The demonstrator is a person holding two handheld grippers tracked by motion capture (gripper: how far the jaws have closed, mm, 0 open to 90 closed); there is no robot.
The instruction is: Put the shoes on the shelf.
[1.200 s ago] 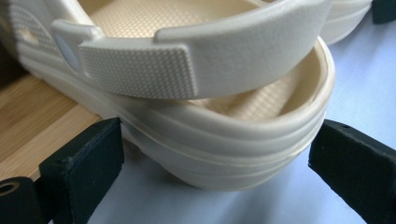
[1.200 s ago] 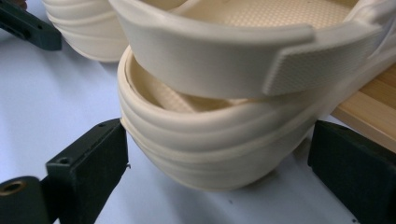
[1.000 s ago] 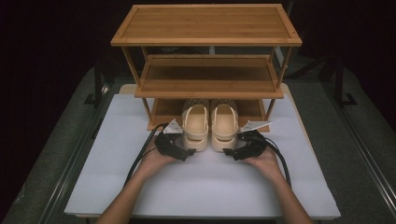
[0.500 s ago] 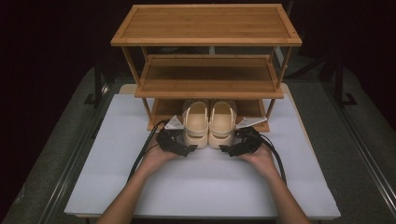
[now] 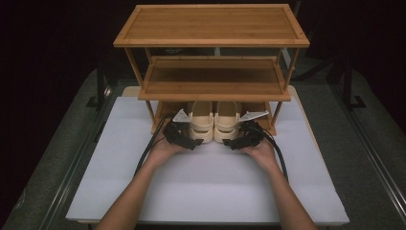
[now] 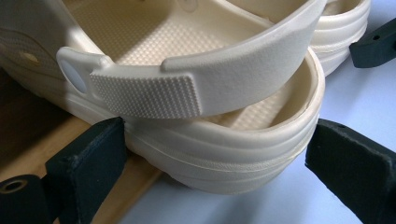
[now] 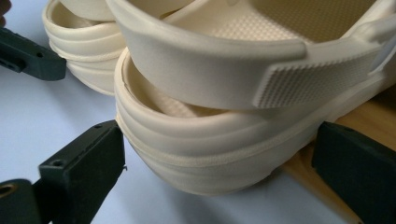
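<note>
Straddling the heel of the left cream foam clog (image 6: 196,116), the left gripper (image 6: 215,158) is seen with its jaws spread: one black jaw touches the clog's outer wall at 9 o'clock in the left gripper view, while the other stands just clear of the heel at 3 o'clock, so the clog is bracketed but not clamped. The ribbed heel strap (image 6: 196,79) is folded across the heel opening above the jaws. In the high view the left gripper (image 5: 184,136) is placed at 7 o'clock of the pair of clogs.

The right gripper (image 7: 219,163) is likewise held open around the heel of the right cream foam clog (image 7: 219,140); one jaw meets the heel wall at 9 o'clock in the right gripper view, and the other is set just apart at 3 o'clock. In the high view the right gripper (image 5: 242,139) is found at 5 o'clock of the pair.

Both clogs (image 5: 214,122) are laid side by side, touching, toes tucked under the lowest shelf of the three-tier bamboo shoe rack (image 5: 210,24), heels projecting over its front edge above the white table mat (image 5: 210,191). The rack stands at 12 o'clock of the mat.
</note>
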